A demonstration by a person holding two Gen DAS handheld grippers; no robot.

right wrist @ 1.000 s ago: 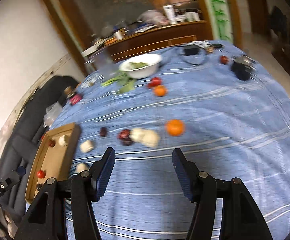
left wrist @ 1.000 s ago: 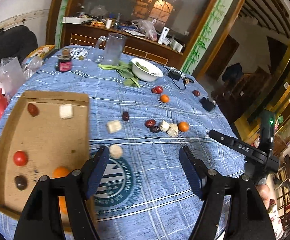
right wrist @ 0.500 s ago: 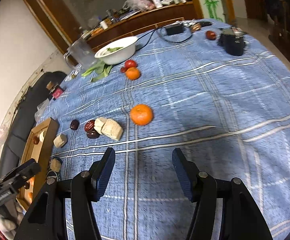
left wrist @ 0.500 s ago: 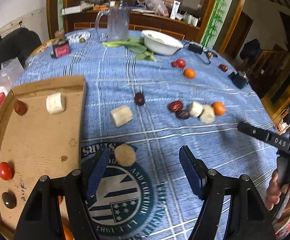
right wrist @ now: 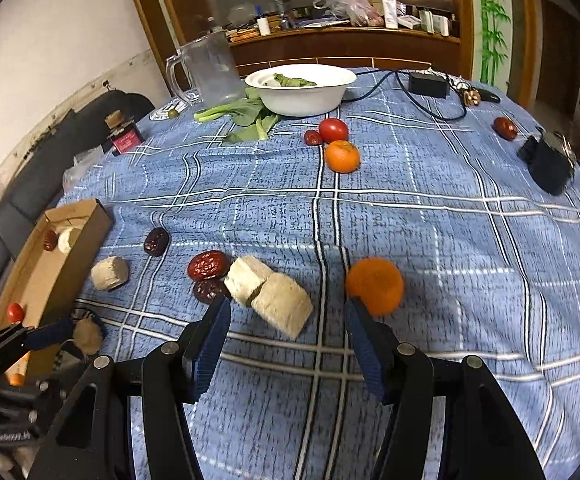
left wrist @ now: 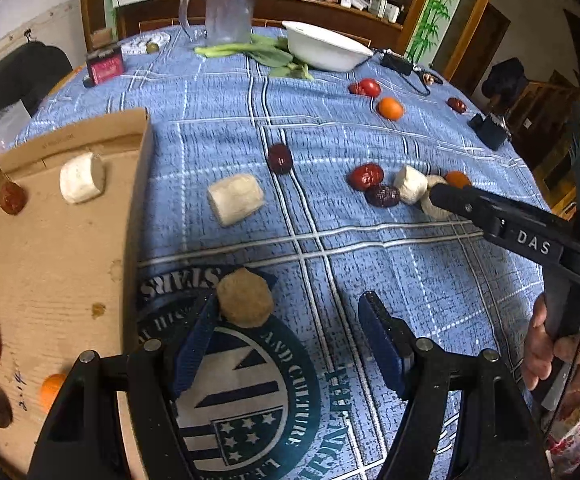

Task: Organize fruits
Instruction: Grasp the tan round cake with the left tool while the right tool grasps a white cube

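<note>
A cardboard tray (left wrist: 49, 264) at the left holds a pale chunk, red dates, a tomato and an orange. My left gripper (left wrist: 290, 320) is open, low over the cloth; a round beige chunk (left wrist: 244, 297) lies by its left finger. My right gripper (right wrist: 285, 312) is open just short of two pale chunks (right wrist: 269, 292), with a tangerine (right wrist: 374, 286) at its right fingertip. Red dates (right wrist: 207, 265) lie left of the chunks. Farther off are a tomato (right wrist: 333, 129) and another tangerine (right wrist: 342, 156).
A white bowl (right wrist: 302, 96), greens, a glass jug (right wrist: 209, 72), a small red jar (right wrist: 123, 136), cables and a black device (right wrist: 548, 164) stand on the blue checked tablecloth. A loose pale chunk (left wrist: 235, 198) and a dark date (left wrist: 279, 158) lie mid-table.
Both grippers have moved forward and lower toward the table. The beige chunk now lies at the left gripper's left finger; the right gripper has closed in on the pale chunks and tangerine.
</note>
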